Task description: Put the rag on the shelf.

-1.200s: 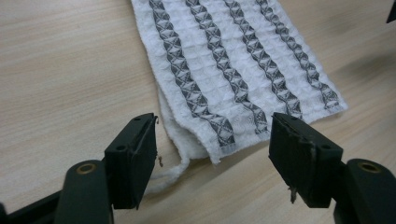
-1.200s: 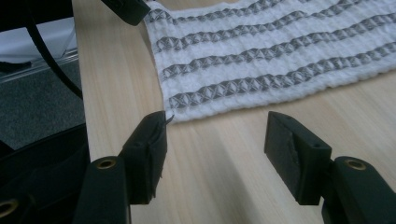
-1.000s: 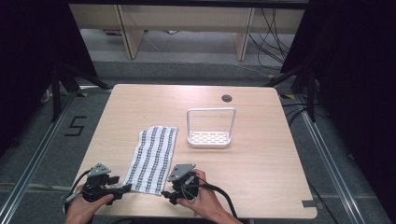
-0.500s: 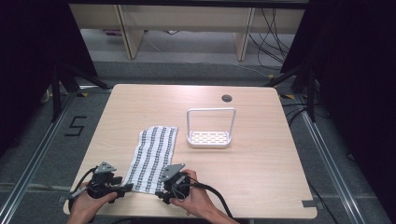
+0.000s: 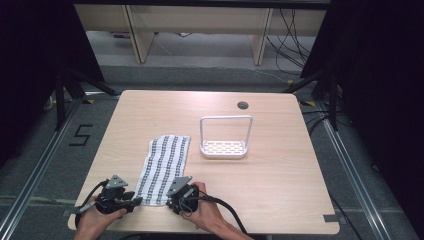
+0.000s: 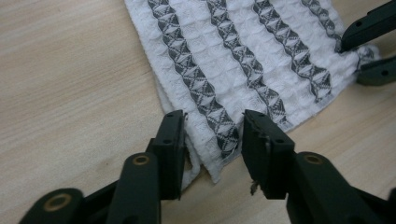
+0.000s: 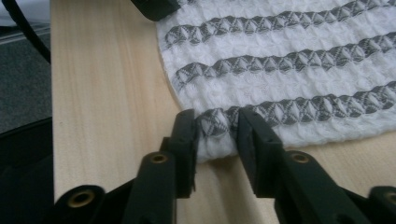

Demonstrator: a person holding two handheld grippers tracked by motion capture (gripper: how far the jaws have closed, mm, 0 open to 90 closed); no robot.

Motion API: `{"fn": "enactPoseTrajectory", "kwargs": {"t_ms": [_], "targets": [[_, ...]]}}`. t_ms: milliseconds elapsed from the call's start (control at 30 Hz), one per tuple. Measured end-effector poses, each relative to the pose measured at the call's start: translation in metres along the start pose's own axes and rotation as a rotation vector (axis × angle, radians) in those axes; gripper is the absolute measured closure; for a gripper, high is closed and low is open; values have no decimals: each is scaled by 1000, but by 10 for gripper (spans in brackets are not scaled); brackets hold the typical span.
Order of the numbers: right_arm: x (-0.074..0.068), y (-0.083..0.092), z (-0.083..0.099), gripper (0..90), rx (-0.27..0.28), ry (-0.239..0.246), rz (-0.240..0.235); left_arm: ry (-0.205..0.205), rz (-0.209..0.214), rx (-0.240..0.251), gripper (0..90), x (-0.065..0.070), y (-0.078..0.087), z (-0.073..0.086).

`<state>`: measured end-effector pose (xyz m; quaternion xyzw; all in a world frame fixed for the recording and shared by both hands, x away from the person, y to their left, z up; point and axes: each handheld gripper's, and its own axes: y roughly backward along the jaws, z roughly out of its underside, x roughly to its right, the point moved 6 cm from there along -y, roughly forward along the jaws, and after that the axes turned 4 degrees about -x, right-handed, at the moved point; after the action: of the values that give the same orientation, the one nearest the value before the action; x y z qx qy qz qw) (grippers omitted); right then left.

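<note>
Two claws straddle the towel's [image 5: 165,167] near corners on the table [image 5: 280,195]: left claw [image 6: 212,140] parted wide, right claw [image 7: 217,128] narrowly parted, neither clamped.

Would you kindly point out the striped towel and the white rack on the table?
striped towel [image 5: 166,163], high view, middle of the cloth.
white rack [image 5: 223,148], high view, its slotted base.

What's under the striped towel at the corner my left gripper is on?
At that corner the towel shows a second layer of its own cloth peeking out beneath, so it looks folded, lying on the wooden table. Anything farther in is covered. The left gripper straddles the corner, jaws apart.
</note>
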<state>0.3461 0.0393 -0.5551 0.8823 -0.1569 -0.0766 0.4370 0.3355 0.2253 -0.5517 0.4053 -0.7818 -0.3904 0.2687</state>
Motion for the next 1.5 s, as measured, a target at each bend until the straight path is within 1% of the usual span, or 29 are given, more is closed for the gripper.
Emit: {"fn": "enactPoseTrajectory", "kwargs": {"t_ms": [33, 67, 100, 133, 167, 233, 300, 367, 400, 433, 467, 533, 567, 633, 733, 767, 800, 833, 867, 933, 1033, 1067, 1100, 1133, 1167, 1300, 1433, 1467, 1500], "targets": [[1, 0, 0, 724, -2, -6, 12, -3, -3, 3, 626, 0, 0, 0], [1, 0, 0, 743, -2, -6, 13, -12, 3, -3, 644, 2, 0, 0], [1, 0, 0, 769, -1, -6, 9, -16, -8, 3, 672, 2, -1, 0], [1, 0, 0, 787, -1, -7, 10, -29, 2, -5, 695, 2, 0, 0], [1, 1, 0, 804, -5, -8, 9, -28, -7, 1, 725, 3, -1, 0], [0, 0, 0, 821, 4, -24, -4, -43, -7, 3, 792, 3, 1, -1], [1, 0, -1, 832, 9, -20, -11, -58, -6, 1, 832, 3, 2, -1], [1, 2, -1, 839, 10, -18, -11, -65, -7, 3, 844, 3, 5, -2], [1, 2, -2, 842, 19, -28, -15, -63, -10, 11, 847, 3, 5, -3], [1, 4, -2, 844, 3, -40, -12, -77, 1, 1, 851, 3, 8, -3], [2, 4, -3, 846, 27, -29, -15, -69, -10, 13, 852, 2, 8, -4], [3, 8, -6, 848, 40, -33, -25, -83, 11, 9, 855, 4, 13, -4], [3, 10, -7, 850, 52, -37, -28, -86, 8, 13, 856, 4, 13, -5], [5, 14, -9, 851, 44, -43, -28, -94, 15, 11, 859, 4, 15, -7], [10, 17, -10, 853, 54, -36, -10, -103, 24, 16, 863, 5, 18, -12], [12, 19, -11, 854, 59, -22, -4, -99, 18, 27, 863, 5, 20, -14], [11, 21, -12, 854, 66, -32, -12, -104, 23, 36, 864, 5, 23, -16], [10, 24, -14, 855, 74, -63, -22, -107, 28, 27, 864, 5, 26, -17], [12, 26, -16, 855, 83, -43, -25, -109, 28, 28, 864, 5, 28, -20], [17, 32, -18, 856, 88, -33, -5, -112, 30, 49, 864, 5, 31, -25], [19, 44, -27, 858, 117, -63, -18, -116, 35, 61, 865, 8, 38, -36], [23, 49, -30, 860, 123, -50, -7, -121, 40, 68, 866, 10, 40, -41], [25, 54, -33, 860, 131, -61, -5, -128, 39, 64, 866, 11, 43, -45], [27, 58, -36, 860, 142, -61, -7, -128, 42, 79, 866, 13, 47, -52], [31, 64, -39, 861, 155, -61, 15, -144, 42, 85, 866, 13, 51, -58], [42, 85, -53, 862, 208, -62, 35, -148, 50, 127, 866, 19, 69, -81], [53, 107, -68, 862, 249, -58, 57, -118, 89, 162, 866, 19, 85, -103], [55, 111, -70, 863, 255, -61, 56, -99, 107, 171, 866, 19, 88, -109], [58, 118, -74, 863, 267, -77, 62, -96, 122, 153, 866, 17, 91, -113]]}}
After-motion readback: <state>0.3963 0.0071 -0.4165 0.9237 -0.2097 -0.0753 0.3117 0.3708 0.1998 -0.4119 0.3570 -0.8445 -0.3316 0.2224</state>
